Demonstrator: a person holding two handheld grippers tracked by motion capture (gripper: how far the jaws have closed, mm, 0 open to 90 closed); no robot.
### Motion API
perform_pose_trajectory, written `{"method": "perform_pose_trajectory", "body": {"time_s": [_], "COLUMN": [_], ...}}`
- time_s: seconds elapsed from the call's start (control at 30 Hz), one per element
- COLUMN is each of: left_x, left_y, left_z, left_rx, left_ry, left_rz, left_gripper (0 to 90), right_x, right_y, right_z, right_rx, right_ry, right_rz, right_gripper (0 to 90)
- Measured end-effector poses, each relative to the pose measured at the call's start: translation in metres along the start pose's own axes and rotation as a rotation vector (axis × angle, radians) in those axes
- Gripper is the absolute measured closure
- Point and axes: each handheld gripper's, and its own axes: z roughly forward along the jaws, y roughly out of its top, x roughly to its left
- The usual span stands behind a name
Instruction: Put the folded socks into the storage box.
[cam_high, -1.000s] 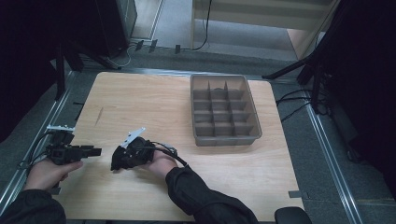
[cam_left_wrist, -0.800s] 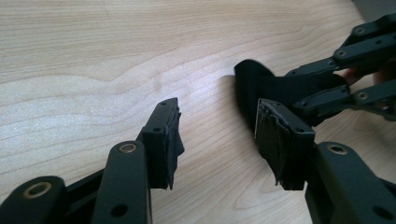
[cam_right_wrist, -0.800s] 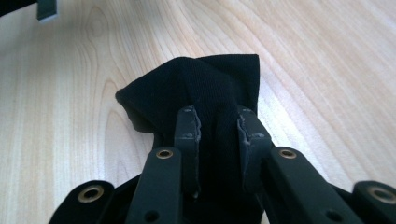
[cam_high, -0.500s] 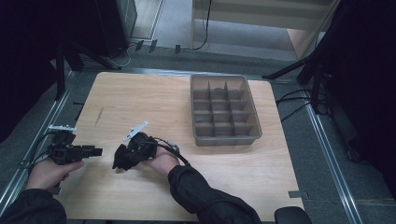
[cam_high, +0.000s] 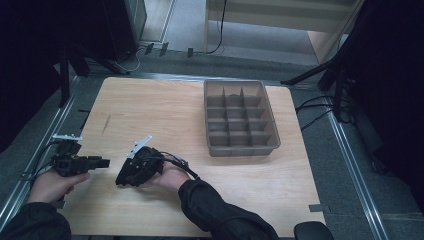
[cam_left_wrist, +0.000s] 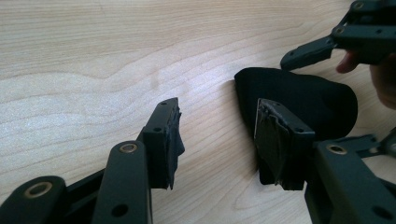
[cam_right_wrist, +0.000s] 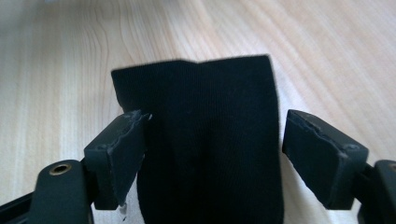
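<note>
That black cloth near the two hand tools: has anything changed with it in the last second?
The right gripper has just opened its jaws, and the black cloth lies loose between them on the table. The left gripper, open beside the cloth, and the divided tray stayed put.

Black ribbed cloth (cam_right_wrist: 210, 140), pale wood-grain table (cam_high: 165, 115), seemingly grey-brown tray (cam_high: 272, 142)

Black tongs (cam_high: 131, 176) w/ brass-coloured rivets, grey plates, trailing cables; person in dark sleeves.
</note>
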Motion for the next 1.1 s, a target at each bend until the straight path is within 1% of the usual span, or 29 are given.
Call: {"method": "perform_pose_trajectory", "body": {"time_s": [0.1, 0.13, 0.17, 0.23, 0.33, 0.37, 0.43, 0.47, 0.53, 0.57, 0.63, 0.67, 0.7, 0.8, 0.9, 1.03, 1.1], "left_x": [0.000, 0.000, 0.001, 0.001, 0.001, 0.000, 0.001, 0.001, 0.001, 0.001, 0.000, 0.000, 0.000, 0.000, 0.000, 0.000, 0.000], "left_y": [0.000, 0.000, 0.000, 0.000, 0.000, 0.000, 0.000, 0.000, 0.000, 0.000, 0.000, 0.000, 0.000, 0.000, 0.000, 0.000, 0.000], "left_z": [0.000, 0.000, 0.000, 0.000, -0.001, -0.001, -0.001, -0.001, -0.001, -0.001, 0.000, 0.000, 0.000, 0.000, -0.001, -0.001, 0.000], "left_rx": [-0.001, -0.001, -0.002, -0.002, -0.004, -0.006, -0.007, -0.007, -0.006, -0.005, -0.003, -0.002, 0.001, 0.001, -0.003, -0.005, -0.004], "left_ry": [-0.001, -0.002, -0.001, 0.000, -0.001, -0.001, -0.001, -0.001, -0.001, -0.002, -0.002, -0.003, -0.004, -0.004, -0.005, -0.007, -0.006], "left_rz": [-0.001, -0.002, -0.003, -0.003, -0.003, -0.003, -0.004, -0.005, -0.004, -0.005, -0.002, -0.001, -0.002, -0.003, -0.005, -0.007, -0.008], "left_gripper": [49.3, 49.3, 49.3, 49.3, 49.3, 49.3, 49.4, 49.4, 49.5, 49.5, 49.5, 49.4, 49.4, 49.4, 49.5, 49.5, 49.5], "right_x": [0.001, 0.003, 0.004, 0.005, 0.007, 0.007, 0.008, 0.008, 0.009, 0.008, 0.007, 0.006, 0.003, 0.000, -0.002, -0.004, -0.004], "right_y": [-0.001, -0.002, -0.002, -0.002, -0.003, -0.003, -0.004, -0.004, -0.005, -0.005, -0.005, -0.005, -0.005, -0.005, -0.004, -0.002, -0.002], "right_z": [0.005, 0.007, 0.008, 0.008, 0.007, 0.007, 0.007, 0.006, 0.006, 0.005, 0.005, 0.004, 0.004, 0.002, -0.001, -0.006, -0.010], "right_rx": [0.011, 0.015, 0.012, 0.009, -0.001, -0.002, -0.003, -0.004, -0.007, -0.007, -0.004, -0.001, -0.005, 0.005, 0.006, -0.009, -0.011], "right_ry": [0.002, -0.005, -0.015, -0.013, -0.018, -0.024, -0.018, -0.008, -0.015, -0.018, -0.003, 0.004, 0.014, 0.035, 0.038, 0.039, 0.039], "right_rz": [-0.012, -0.012, -0.020, -0.019, -0.025, -0.034, -0.030, -0.034, -0.031, -0.029, -0.016, 0.004, 0.008, 0.044, 0.053, 0.046, 0.057], "right_gripper": [24.1, 24.9, 27.3, 31.1, 42.5, 46.0, 55.0, 58.3, 64.3, 65.8, 67.3, 67.8, 68.1, 68.8, 69.3, 69.5, 69.6]}}
